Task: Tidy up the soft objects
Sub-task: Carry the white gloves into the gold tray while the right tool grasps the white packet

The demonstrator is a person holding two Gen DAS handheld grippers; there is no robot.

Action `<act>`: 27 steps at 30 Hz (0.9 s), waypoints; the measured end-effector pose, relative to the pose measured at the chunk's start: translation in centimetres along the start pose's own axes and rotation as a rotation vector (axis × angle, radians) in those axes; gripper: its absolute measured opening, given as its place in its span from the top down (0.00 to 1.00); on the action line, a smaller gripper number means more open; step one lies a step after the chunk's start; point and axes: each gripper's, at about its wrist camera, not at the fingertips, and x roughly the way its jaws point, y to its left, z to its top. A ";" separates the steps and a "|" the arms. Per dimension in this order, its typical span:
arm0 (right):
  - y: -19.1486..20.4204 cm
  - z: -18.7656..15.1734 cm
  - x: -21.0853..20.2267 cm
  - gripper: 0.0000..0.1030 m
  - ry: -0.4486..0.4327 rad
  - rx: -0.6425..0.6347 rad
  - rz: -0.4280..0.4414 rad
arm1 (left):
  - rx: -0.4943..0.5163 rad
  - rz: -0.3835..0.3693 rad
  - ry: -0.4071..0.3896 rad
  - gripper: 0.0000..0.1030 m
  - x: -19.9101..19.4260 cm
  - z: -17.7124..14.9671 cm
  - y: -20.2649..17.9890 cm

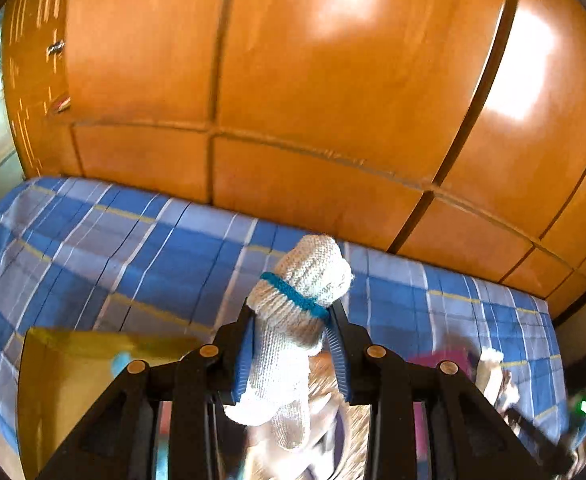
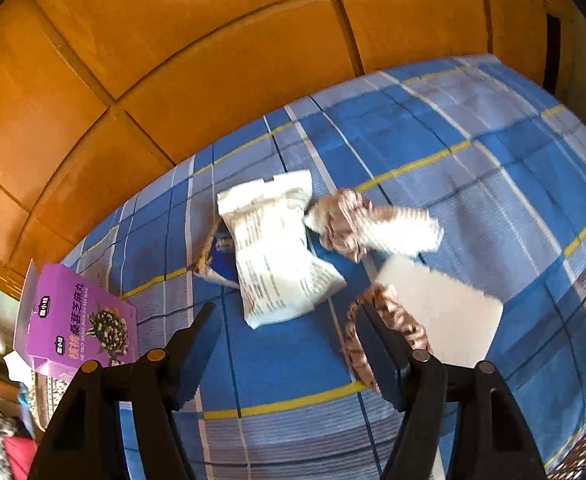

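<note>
At the lower centre of the left wrist view, the left gripper (image 1: 293, 344) was clenched on a rolled white knit glove (image 1: 293, 320) with a teal cuff band, held up above the blue plaid bedsheet (image 1: 113, 240). In the right wrist view the right gripper (image 2: 289, 344) stood released over the sheet, its right finger touching, or perhaps only overlapping, a leopard-print scrunchie (image 2: 397, 320). A white packet (image 2: 277, 248) lay mid-frame, a purple box (image 2: 81, 320) at lower left.
</note>
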 end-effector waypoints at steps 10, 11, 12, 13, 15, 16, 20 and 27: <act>1.6 3.2 3.6 0.31 -0.002 -0.124 -0.116 | -0.066 -0.008 0.006 0.67 -4.6 -6.3 7.6; 1.8 3.4 4.3 0.31 0.010 -0.137 -0.121 | -0.069 -0.001 0.007 0.67 -5.0 -6.9 8.3; 1.8 3.3 4.8 0.31 0.022 -0.142 -0.124 | -0.078 0.009 0.009 0.67 -5.3 -7.5 9.1; 1.8 3.2 5.4 0.31 0.040 -0.145 -0.124 | -0.093 0.017 0.014 0.67 -5.5 -8.1 9.9; 1.7 2.8 6.9 0.36 0.099 -0.158 -0.126 | -0.136 0.035 0.019 0.66 -5.9 -9.0 11.8; 1.9 2.7 7.1 0.38 0.100 -0.176 -0.130 | -0.160 0.045 0.018 0.66 -6.0 -9.5 12.8; 2.6 2.2 7.0 0.54 0.086 -0.227 -0.149 | -0.275 0.082 0.037 0.66 -5.7 -11.5 16.6; 2.3 2.0 7.0 0.54 0.098 -0.223 -0.139 | -0.344 0.124 0.102 0.65 -3.1 -12.6 19.2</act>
